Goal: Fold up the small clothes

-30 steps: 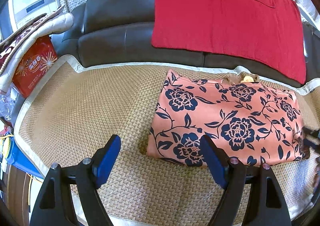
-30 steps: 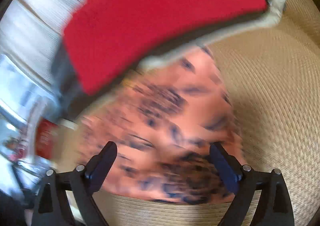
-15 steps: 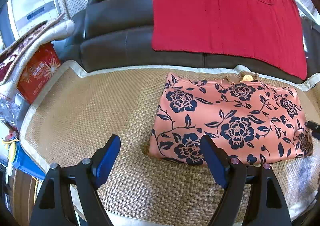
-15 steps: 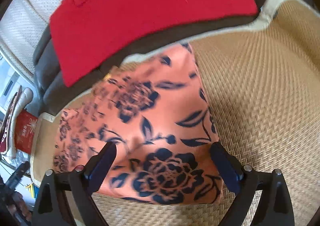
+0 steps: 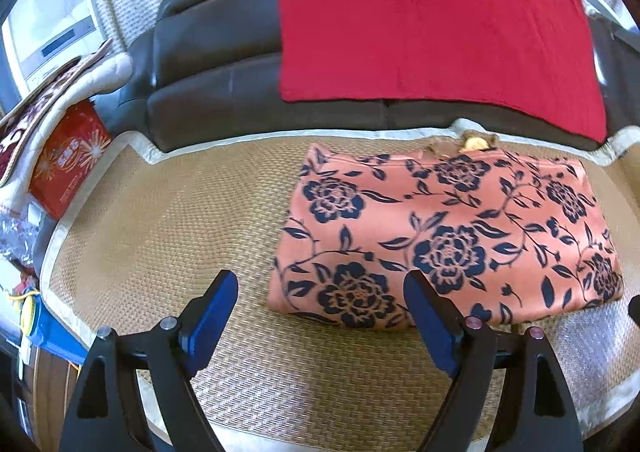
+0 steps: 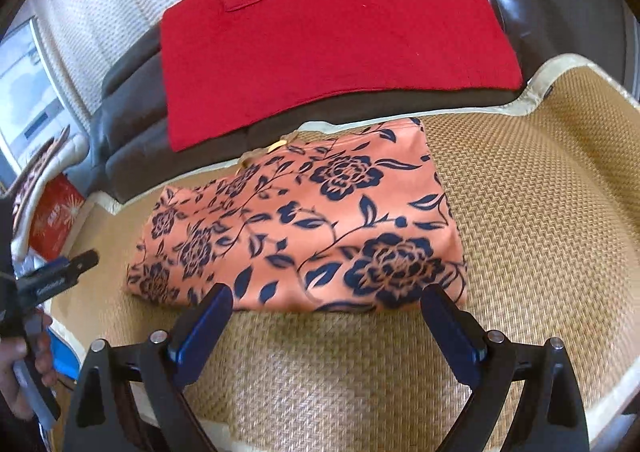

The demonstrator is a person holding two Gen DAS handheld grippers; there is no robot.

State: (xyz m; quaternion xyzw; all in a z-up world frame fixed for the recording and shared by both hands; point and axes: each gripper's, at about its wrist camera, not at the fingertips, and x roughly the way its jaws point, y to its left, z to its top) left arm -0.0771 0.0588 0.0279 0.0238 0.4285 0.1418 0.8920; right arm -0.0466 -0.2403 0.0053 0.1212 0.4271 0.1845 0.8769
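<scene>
- Currently, the floral garment [image 5: 448, 240] is seen lying flat on the woven mat [image 5: 168, 236], already reduced to a thick rectangle; its back edge sits just in front of the dark sofa back [image 5: 216, 92], below the red cloth [image 5: 420, 28] draped there.
- Left gripper [image 5: 320, 316]: jaws are caught opening, already wide. Nothing is between the pads; nothing is held.
- Right gripper [image 6: 326, 322]: jaws are seen spread wide, empty, no fabric touched.
- Key relation: the garment lies ahead of both grippers, beyond the fingertips. Its long axis runs across the left wrist view, side to side, parallel to the sofa back.
- From the left gripper, the near-left corner of the garment is framed just past the right-hand pad; most of the cloth is offset to the right of the gripper's line.
- From the right gripper, the near long edge is centred between the pads, with the right short end just ahead.
- Neither gripper is judged clearly nearer; each is matched to its own end.
- The left gripper is also visible at the left edge of the right wrist view, held in a hand [image 6: 24, 372], off the garment's far end.
- Judgement: another fold, if wanted, would be taken across the long axis, one short end carried onto the other. Bulk of the layers may let the stack slip.
</scene>
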